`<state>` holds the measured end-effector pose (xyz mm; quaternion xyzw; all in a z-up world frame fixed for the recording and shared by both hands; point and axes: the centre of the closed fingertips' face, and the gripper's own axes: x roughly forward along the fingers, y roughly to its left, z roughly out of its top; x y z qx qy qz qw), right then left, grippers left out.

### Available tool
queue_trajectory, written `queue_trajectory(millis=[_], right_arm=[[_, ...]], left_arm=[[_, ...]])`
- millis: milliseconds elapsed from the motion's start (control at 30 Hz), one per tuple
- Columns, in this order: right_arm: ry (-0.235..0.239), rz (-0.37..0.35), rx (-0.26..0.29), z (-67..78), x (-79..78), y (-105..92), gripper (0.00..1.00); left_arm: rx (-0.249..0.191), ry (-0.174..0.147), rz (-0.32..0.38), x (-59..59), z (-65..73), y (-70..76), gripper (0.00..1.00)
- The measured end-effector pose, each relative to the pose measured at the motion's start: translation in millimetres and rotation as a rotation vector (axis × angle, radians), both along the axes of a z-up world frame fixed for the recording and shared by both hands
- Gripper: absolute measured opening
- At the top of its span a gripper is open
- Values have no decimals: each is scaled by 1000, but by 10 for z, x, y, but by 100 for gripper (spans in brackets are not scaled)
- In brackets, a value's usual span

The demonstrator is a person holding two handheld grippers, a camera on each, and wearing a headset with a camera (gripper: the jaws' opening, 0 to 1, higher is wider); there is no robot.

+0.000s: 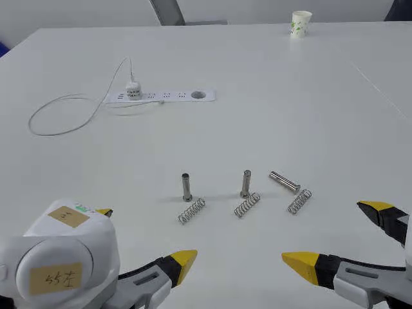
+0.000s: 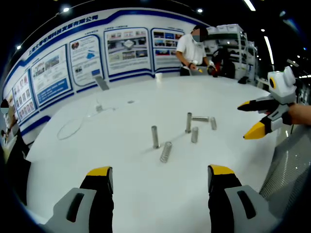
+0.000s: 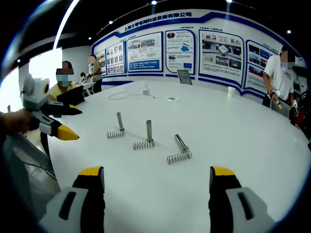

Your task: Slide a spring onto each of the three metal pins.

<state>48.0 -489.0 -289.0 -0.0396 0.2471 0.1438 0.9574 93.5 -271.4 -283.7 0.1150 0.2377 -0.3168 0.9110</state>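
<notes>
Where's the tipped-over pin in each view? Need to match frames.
Head view: lying pin, right end of the row.
Left gripper view: just right of centre, farthest pin.
Right gripper view: just below centre, rightmost pin.
Shared landmark: middle upright pin, standing right beside it.

Head view down onto table [image 1: 290,116]; gripper views low, opposite sides, shared pins [image 3: 149,131].

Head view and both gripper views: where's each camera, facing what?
Head view: on headset, looking down at pins, springs; left gripper, right gripper at bottom.
Left gripper view: rides the left gripper, faces the pins; own open jaws below.
Right gripper view: rides the right gripper, same target; own open jaws below.
Shared: pins, springs; each gripper view catches the other.
</notes>
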Motion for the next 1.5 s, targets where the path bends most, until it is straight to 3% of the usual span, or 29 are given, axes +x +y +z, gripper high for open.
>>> queue_trajectory(millis=[667,933,1500], right_arm=[[-3,12,26,41,-21,36,88],[-17,6,38,225,62,-15,77],[71,62,-17,151,336,-114,66]], left_arm=[[18,8,-25,-20,-32,-12,72],[10,15,-25,-24,-33,-14,72],[-35,2,-32,-27,30,-75,77]])
